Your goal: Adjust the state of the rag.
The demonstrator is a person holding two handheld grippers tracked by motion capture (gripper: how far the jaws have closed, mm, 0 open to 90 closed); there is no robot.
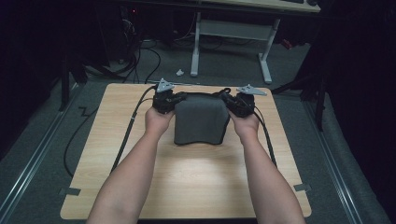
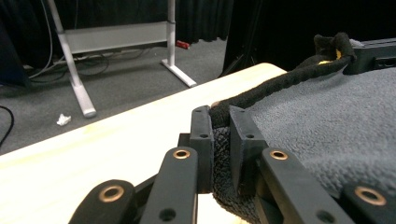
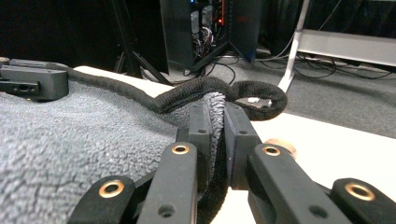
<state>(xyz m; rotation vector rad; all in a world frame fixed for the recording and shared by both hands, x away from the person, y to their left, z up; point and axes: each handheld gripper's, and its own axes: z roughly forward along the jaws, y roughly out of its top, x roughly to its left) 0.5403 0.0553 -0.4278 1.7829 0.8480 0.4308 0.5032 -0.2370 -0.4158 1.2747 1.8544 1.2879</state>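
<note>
The grey fleece cloth with the black braided edging [image 1: 201,120] is seen lying in the middle of the pale wooden table [image 1: 196,182], folded into a squarish pad, its far edge held up at both corners. The left gripper [image 1: 164,100] is clamped narrow on the far-left corner; in the left gripper view the black jaws are pressed onto the fleece and its black hem [image 2: 220,140], with the rest of the cloth spread away to the right of the tool. The right gripper [image 1: 240,103] is pinched just as tight on the far-right corner, and in the right gripper view the fabric [image 3: 212,126] is squeezed between the pads, the cloth stretching off to the tool's left and a loop of the black trim [image 3: 261,95] curling just beyond the tips.

So the held edge is stretched across between the two tools, running side to side over the table, while the body of the cloth lies toward the person from that edge. Both hands are equally near, one at each end; the coming fold or lay-down is judged to depend on the two corners being carried together, level and parallel to the near table edge
</note>
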